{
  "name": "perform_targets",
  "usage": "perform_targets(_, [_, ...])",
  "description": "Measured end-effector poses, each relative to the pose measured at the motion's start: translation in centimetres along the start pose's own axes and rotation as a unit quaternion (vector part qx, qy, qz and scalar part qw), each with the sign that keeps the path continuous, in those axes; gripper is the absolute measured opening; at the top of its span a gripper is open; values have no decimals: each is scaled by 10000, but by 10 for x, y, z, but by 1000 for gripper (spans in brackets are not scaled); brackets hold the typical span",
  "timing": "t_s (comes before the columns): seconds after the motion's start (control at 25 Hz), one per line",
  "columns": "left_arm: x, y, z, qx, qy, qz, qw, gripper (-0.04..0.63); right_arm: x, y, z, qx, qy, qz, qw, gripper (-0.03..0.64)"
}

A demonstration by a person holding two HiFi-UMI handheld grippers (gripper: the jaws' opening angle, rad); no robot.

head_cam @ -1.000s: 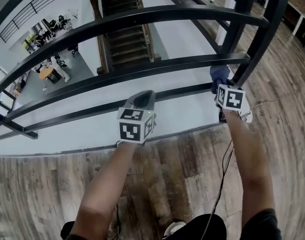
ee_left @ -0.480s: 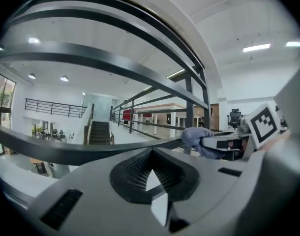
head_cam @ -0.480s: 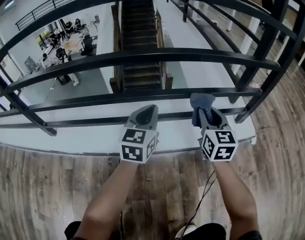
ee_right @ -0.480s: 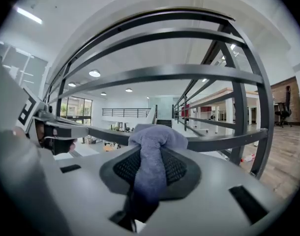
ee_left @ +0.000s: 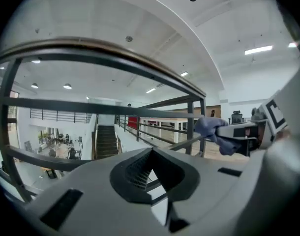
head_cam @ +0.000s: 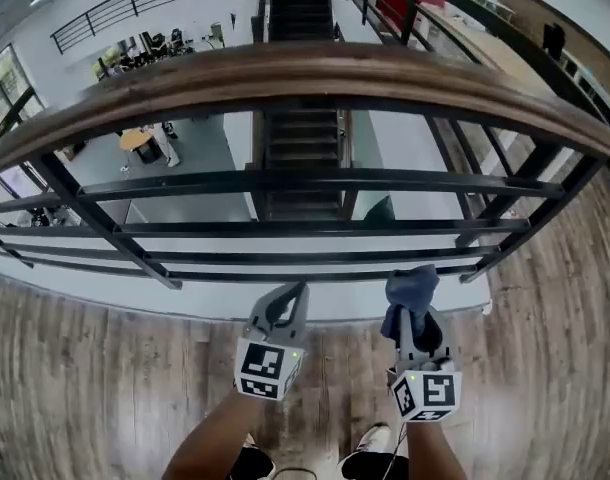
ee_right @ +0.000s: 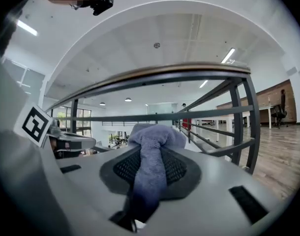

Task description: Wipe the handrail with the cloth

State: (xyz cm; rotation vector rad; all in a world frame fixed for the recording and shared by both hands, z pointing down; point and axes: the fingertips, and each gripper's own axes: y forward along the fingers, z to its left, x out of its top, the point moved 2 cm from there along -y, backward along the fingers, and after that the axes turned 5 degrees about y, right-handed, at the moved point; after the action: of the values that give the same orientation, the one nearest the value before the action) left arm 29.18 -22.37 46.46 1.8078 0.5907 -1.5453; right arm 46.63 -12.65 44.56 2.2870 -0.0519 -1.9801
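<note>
— Where is the cloth [head_cam: 409,290]?
— We hold it in our right gripper [head_cam: 412,306]. The jaws are pinched on it, with a blue-grey strip running down between the pads and a bunched end standing out past the tips
— Does it touch the handrail [head_cam: 315,73]?
— No. We see the brown wooden rail well above and ahead of it, curving across the top of the black bars [head_cam: 315,183]. The cloth sits low, near the lowest bar and the edge of the wooden floor [head_cam: 105,368]
— And our left gripper [head_cam: 288,301]?
— Its jaws are closed together with nothing between them. It points at the railing, beside the right one, with its tips short of the bars
— What lies beyond?
— Through the bars we look down on stairs [head_cam: 303,28] and a lower hall with a table [head_cam: 135,140]. In the left gripper view we see the cloth off to the right, clamped in the other tongs. In the right gripper view the handrail arcs over the cloth, apart from it
</note>
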Motion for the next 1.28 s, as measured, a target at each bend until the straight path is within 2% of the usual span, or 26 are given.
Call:
perform_targets(0.08, [17, -26, 5, 134, -178, -11, 9998, -2, 18, -19, 19, 133, 22, -8, 9999, 91])
perform_targets(0.16, [53, -62, 1, 242, -455, 37, 9987, -2, 53, -47, 40, 265, 90, 112, 9995, 91])
perform_targets(0.24, [99, -104, -16, 166, -860, 190, 9960, -2, 98, -85, 62, 411, 31, 312, 9987, 91])
perform_targets(0.32, [146, -145, -38, 2, -1145, 377, 9927, -2, 138, -120, 80, 554, -294, 493, 9968, 91])
perform_targets(0.44, [206, -195, -52, -52, -1018, 397, 9940, -2, 178, -155, 99, 680, -586, 559, 9944, 91])
perform_targets(0.6, [265, -250, -40, 377, -440, 43, 9983, -2, 217, -187, 115, 760, -629, 419, 9942, 91])
perform_targets(0.76, [284, -282, -35, 837, -520, -236, 9949, -2, 252, -216, 130, 819, -602, 246, 9945, 91])
perform_targets(0.96, [288, -303, -35, 1026, -469, -503, 9923, -2, 277, -223, 135, 742, -481, -63, 9961, 91])
perform_targets(1.04, [298, -299, -29, 1018, -373, -610, 9922, -2, 281, -214, 133, 635, -491, -250, 9965, 91])
perform_targets(1.28, [307, -290, -38, 834, -337, -527, 9945, -2, 274, -215, 129, 472, -703, -39, 9964, 91])
